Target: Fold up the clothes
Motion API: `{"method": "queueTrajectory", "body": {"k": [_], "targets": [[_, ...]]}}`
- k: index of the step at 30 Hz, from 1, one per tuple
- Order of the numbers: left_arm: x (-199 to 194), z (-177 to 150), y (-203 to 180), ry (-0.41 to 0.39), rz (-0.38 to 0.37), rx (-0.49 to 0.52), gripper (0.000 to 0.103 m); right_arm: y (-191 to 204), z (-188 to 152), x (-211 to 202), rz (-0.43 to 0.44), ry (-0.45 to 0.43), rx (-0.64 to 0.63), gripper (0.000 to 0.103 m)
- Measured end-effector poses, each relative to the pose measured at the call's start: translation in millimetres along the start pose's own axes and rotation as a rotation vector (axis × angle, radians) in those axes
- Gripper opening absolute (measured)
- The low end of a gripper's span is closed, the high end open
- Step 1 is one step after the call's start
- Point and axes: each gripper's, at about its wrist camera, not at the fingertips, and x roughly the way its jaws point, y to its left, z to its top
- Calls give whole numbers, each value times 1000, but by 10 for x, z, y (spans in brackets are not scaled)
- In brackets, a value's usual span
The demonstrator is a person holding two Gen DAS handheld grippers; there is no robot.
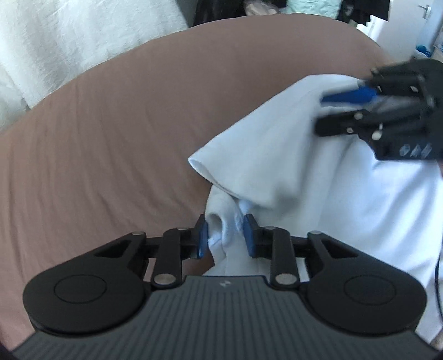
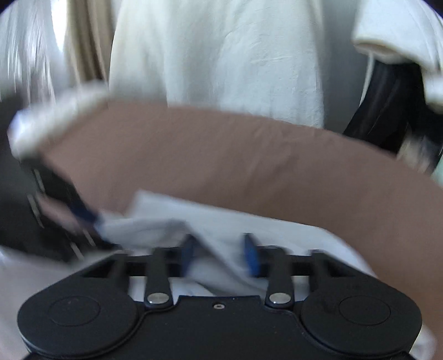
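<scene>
A white garment (image 1: 304,166) lies crumpled on the brown sheet of a bed (image 1: 110,138). My left gripper (image 1: 226,236) sits at the garment's near left edge, and its blue pads press a bunched fold from both sides. My right gripper (image 1: 324,110) is at the far right, blurred, shut on a raised corner, and the cloth drapes down from it like a tent. In the right wrist view the garment (image 2: 221,221) runs between the pads of the right gripper (image 2: 220,256). The left gripper (image 2: 94,221) shows there as a dark blur at the left.
A white fluffy blanket (image 1: 55,41) lies beyond the bed's far left edge. Dark clutter (image 1: 221,11) stands behind the bed. In the right wrist view pale fabric (image 2: 221,55) hangs past the brown sheet (image 2: 221,152), with a black object (image 2: 387,110) at the right.
</scene>
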Motion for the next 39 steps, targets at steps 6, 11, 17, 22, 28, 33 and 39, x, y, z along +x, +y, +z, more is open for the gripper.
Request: {"method": "queueTrajectory", "body": {"k": [6,11,17,22,28,33,39], "targets": [[89,41,366,14,-174,-282,67,-377,-8,-357,-218,-154,140,3],[68,11,250,-6,-145,-204,73,-1070,-171,-933,-501,-322,363,3],[-24,8,36,-59,-25,-57,11,-1853,-644,-1134,-662,-248,676,15],[-22,-34,152,-60,-39,-190,10,-2067,-920,-1111,-416,-245,883,73],[-2,-81,50,-73,26,-150,10,-1800,-1075,-947,433,-242,991,72],[79,-45,-77,-43,83,-81,15,-1261,-703,-736,474,-75,826,72],[75,-77,-198,-83,122,-56,13,-1035,-601,-640,213,36,811,72]]}}
